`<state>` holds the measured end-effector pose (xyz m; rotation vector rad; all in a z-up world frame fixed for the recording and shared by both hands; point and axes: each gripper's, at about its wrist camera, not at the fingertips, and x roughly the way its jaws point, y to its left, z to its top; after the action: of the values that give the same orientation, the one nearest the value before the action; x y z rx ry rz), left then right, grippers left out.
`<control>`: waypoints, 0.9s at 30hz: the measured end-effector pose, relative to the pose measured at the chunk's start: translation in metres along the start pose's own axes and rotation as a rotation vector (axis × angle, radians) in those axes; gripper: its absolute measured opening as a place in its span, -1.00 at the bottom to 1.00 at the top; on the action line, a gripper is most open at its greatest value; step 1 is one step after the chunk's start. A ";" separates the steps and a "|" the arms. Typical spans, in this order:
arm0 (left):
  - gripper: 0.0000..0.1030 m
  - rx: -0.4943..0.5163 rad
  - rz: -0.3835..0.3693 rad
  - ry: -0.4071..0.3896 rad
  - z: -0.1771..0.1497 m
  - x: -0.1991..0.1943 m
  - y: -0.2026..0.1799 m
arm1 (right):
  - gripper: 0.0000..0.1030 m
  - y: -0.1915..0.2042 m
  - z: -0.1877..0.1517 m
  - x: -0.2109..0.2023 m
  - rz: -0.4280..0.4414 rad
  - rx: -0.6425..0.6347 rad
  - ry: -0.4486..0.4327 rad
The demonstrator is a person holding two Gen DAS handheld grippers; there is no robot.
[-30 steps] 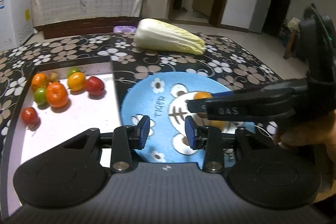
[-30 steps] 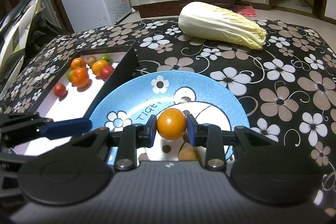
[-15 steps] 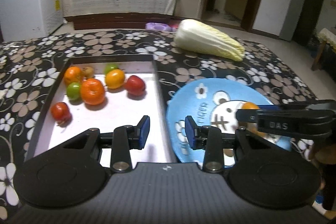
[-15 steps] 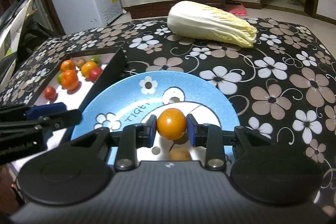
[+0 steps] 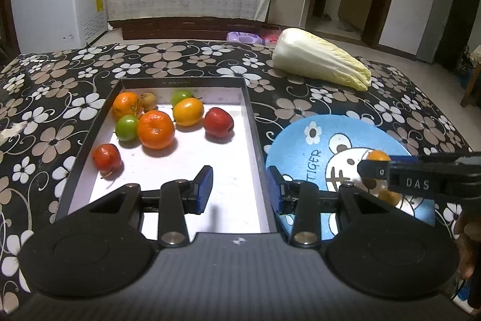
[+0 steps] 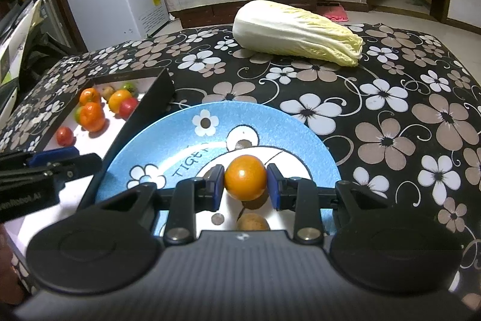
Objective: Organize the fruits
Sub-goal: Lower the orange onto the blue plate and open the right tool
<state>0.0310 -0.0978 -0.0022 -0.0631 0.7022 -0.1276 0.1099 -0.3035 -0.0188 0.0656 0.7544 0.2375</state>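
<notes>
The right gripper (image 6: 245, 182) is clenched on a small orange fruit (image 6: 245, 177), held just above the blue tiger plate (image 6: 270, 122); a brownish fruit (image 6: 252, 221) already lies on the plate right below and nearer the camera. The step in hand is judged to be the drop onto the plate: the fruit should be lowered till it nearly touches the plate surface, a little ahead of the brownish one so they aren't knocked together, and the jaws opened slowly, w/ the gripper kept level, since a round fruit will roll on a shallow plate if let go from height. The left gripper (image 5: 239, 190) is released, nothing btwn its blue pads, and hangs over the near right part of the white tray (image 5: 180, 170), straddling its dark right wall. Seven or so fruits are bunched at the tray's far left end: two oranges, a yellow-orange one, greens, a red apple (image 5: 218, 122) and a small red one apart nearer the camera. The tray wall stands right beside the plate's left rim, so a sideways swing of either gripper could catch it. A napa cabbage (image 6: 296, 32) lies well apart at the far side of the floral-cloth bench (image 6: 405, 110) and isn't in the way. The two grippers are near each other, so crossing paths should be avoided.
</notes>
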 end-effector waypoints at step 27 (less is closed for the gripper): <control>-0.03 -0.027 0.067 0.010 -0.001 -0.007 0.035 | -0.17 0.043 0.015 -0.003 0.079 -0.040 -0.085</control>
<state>0.0284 -0.0619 -0.0026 -0.0643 0.7156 -0.0543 0.1102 -0.2617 0.0004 0.0675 0.6626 0.3225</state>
